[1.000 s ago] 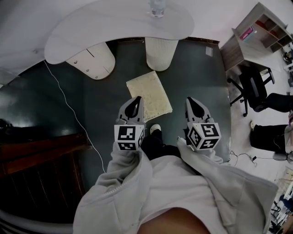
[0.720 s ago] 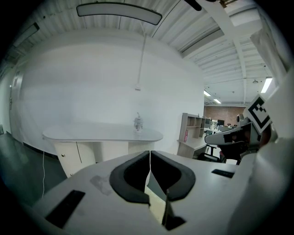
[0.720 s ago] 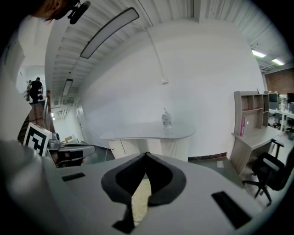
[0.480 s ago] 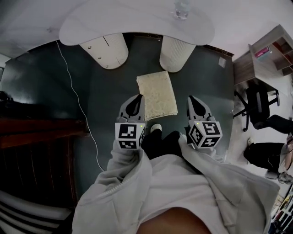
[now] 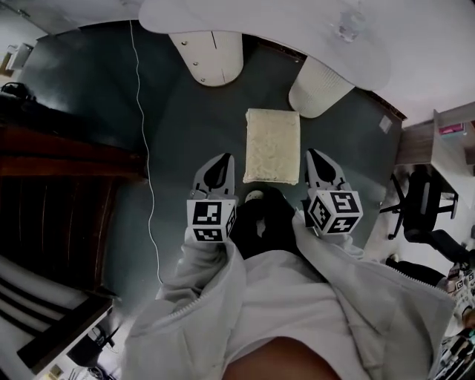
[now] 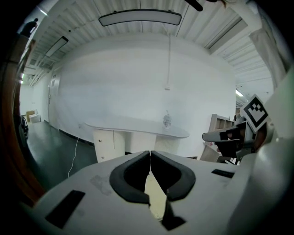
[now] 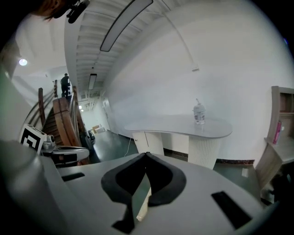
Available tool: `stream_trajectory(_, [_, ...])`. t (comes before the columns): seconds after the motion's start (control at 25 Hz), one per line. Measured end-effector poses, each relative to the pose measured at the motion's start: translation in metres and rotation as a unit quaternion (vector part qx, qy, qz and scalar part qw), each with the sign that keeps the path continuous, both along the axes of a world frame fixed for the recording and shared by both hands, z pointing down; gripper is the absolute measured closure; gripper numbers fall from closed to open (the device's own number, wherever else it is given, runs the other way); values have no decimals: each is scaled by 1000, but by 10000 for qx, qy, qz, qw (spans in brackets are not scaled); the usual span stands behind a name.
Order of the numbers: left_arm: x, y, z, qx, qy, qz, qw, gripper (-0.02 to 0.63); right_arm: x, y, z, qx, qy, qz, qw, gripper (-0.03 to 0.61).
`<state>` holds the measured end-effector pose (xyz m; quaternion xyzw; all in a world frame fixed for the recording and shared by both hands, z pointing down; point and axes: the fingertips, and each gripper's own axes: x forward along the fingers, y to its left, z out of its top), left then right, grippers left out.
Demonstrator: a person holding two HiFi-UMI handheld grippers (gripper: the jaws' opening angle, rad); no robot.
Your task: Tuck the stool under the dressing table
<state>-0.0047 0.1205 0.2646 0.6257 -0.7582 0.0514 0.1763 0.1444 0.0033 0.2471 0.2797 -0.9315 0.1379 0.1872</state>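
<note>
The stool (image 5: 272,145), a low seat with a cream rectangular cushion, stands on the dark floor in front of the white dressing table (image 5: 282,22). My left gripper (image 5: 220,159) is shut and empty, hanging left of the stool's near end. My right gripper (image 5: 318,156) is shut and empty too, right of that end. Neither touches the stool. In the left gripper view the shut jaws (image 6: 149,152) point toward the dressing table (image 6: 133,125), with the stool (image 6: 154,193) showing below them. The right gripper view shows its shut jaws (image 7: 146,154), the table (image 7: 174,126) ahead and the stool's edge (image 7: 143,202).
Under the tabletop stand a white drawer unit (image 5: 210,56) and a ribbed round leg (image 5: 320,85), with a gap between them. A clear cup (image 5: 349,26) sits on top. A white cable (image 5: 145,148) runs over the floor; dark wooden stairs (image 5: 59,193) left, an office chair (image 5: 419,200) right.
The head view has swung left: table and stool now sit further right and higher in the picture, and the stool lies straight between the two grippers. Both grippers stay shut.
</note>
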Motion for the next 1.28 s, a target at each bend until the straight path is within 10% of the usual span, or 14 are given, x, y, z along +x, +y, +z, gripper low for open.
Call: stream_trajectory(1.28, [29,-60,137,-1108,497,1005,9875,594,41,-44,132,-596,757,180,9952,499])
